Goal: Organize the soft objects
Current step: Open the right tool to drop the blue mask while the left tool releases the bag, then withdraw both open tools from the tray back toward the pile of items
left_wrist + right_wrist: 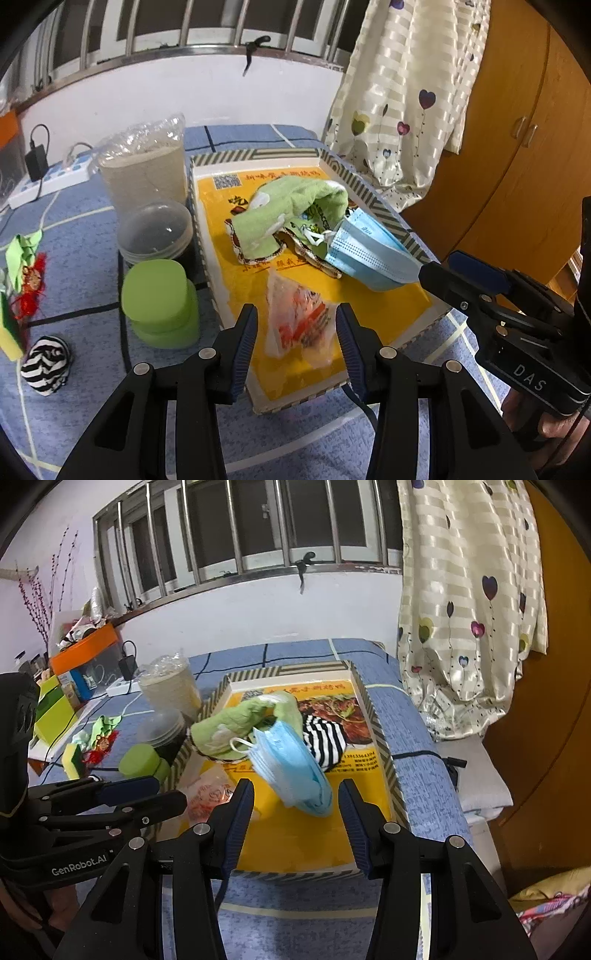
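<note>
A patterned tray with a yellow liner holds a green cloth, a stack of blue face masks and a clear packet with red print. My left gripper hovers open over the tray's near end, and the packet lies below the gap, untouched. In the right wrist view the tray also holds a striped sock behind the masks and green cloth. My right gripper is open above the masks, its pads clear of them. A second striped sock lies outside the tray.
Left of the tray stand green lidded containers, stacked clear bowls and a bagged tub. A yellow sponge, a red charm and a power strip lie further left. A curtain and a wardrobe stand on the right.
</note>
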### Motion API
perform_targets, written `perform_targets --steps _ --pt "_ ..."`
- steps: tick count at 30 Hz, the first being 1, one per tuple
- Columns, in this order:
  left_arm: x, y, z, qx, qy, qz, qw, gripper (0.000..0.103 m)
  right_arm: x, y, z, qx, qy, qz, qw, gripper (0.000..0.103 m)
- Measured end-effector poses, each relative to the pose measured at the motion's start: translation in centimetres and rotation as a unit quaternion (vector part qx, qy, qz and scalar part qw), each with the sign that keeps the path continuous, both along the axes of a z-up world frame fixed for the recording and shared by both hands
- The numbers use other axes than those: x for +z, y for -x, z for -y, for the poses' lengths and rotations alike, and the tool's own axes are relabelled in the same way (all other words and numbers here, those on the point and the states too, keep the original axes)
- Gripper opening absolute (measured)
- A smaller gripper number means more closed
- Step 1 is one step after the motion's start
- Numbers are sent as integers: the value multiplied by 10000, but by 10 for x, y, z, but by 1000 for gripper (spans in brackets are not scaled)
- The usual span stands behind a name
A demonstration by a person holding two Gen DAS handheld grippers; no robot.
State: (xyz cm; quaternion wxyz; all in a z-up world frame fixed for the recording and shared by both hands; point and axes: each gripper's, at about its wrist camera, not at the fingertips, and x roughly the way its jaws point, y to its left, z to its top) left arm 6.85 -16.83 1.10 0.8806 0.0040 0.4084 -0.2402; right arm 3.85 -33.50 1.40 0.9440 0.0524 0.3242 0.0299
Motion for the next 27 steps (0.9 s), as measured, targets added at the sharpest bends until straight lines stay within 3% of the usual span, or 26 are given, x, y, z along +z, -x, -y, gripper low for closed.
perform_targets --steps 27 --pt "20 30 -40 567 -242 475 9970 43 14 12 -46 649 98 187 9977 49"
